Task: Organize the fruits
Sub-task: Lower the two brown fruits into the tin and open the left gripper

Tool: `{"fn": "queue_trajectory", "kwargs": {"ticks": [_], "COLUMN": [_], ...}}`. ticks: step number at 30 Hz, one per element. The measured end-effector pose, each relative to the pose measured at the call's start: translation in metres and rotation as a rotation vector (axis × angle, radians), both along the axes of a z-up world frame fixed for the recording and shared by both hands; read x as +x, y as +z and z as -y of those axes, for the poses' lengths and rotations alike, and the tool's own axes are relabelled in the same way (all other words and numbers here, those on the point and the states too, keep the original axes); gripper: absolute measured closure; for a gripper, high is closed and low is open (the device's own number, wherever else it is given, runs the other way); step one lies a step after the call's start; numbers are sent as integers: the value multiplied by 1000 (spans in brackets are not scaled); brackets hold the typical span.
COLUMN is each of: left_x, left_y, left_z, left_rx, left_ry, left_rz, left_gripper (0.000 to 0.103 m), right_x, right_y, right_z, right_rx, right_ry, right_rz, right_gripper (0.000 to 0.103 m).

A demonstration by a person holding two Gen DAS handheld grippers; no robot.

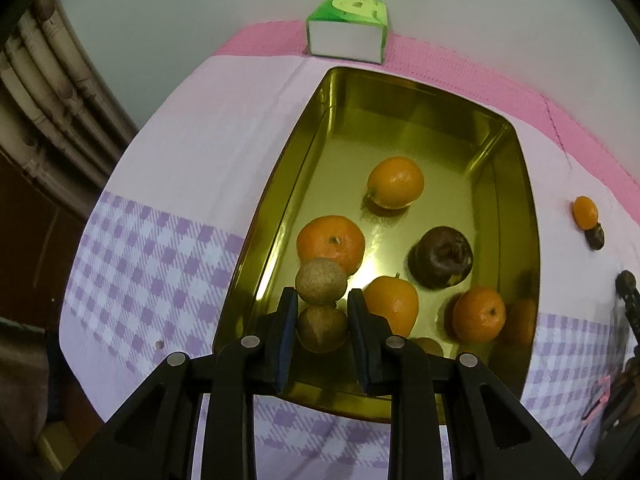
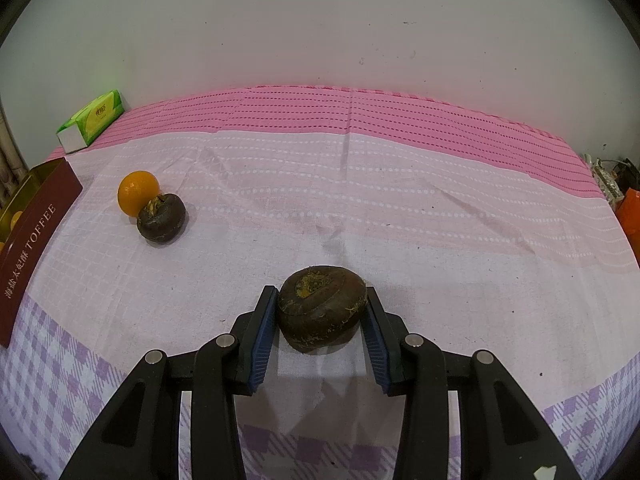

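Note:
In the left wrist view my left gripper (image 1: 322, 294) is shut on a small tan round fruit (image 1: 321, 285) at its fingertips, low over the near left end of a gold tin (image 1: 280, 200). A darker round shape just under the fruit looks like its reflection. In the tin lie several oranges (image 1: 396, 182) and a dark brown fruit (image 1: 442, 258). In the right wrist view my right gripper (image 2: 322, 292) is shut on a flat dark brown fruit (image 2: 322, 308) over the cloth. Another orange (image 2: 138, 192) and dark fruit (image 2: 161, 218) touch each other on the cloth at the left.
A pink and lilac checked cloth (image 2: 360, 200) covers the table, with a plain wall behind. A green tissue pack (image 1: 346, 30) stands at the far edge beyond the tin. The tin's maroon side (image 2: 36, 240) reads TOFFEE. Clutter (image 2: 616, 184) sits off the right edge.

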State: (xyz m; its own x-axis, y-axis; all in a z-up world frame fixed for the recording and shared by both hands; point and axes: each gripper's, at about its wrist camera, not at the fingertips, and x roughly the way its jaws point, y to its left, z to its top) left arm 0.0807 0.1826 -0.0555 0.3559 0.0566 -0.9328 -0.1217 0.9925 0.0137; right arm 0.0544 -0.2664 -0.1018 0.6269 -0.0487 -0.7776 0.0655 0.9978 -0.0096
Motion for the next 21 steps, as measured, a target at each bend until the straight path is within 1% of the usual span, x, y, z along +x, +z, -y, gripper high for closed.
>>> {"fn": "queue_trajectory", "kwargs": {"ticks": [12,21], "left_x": [1,2], "left_y": [-18,-27], "left_z": [-3,-2], "left_rx": [22,44], "left_ry": [-6,-23], "left_rz": [-37,-34], "left_gripper": [77,76], "right_x": [1,1], "right_y": [-2,-2], "right_z": [3,2], "right_rx": [-5,-5], "right_ry": [1,1], "right_rz": [0,0], "right_gripper": [64,64]}}
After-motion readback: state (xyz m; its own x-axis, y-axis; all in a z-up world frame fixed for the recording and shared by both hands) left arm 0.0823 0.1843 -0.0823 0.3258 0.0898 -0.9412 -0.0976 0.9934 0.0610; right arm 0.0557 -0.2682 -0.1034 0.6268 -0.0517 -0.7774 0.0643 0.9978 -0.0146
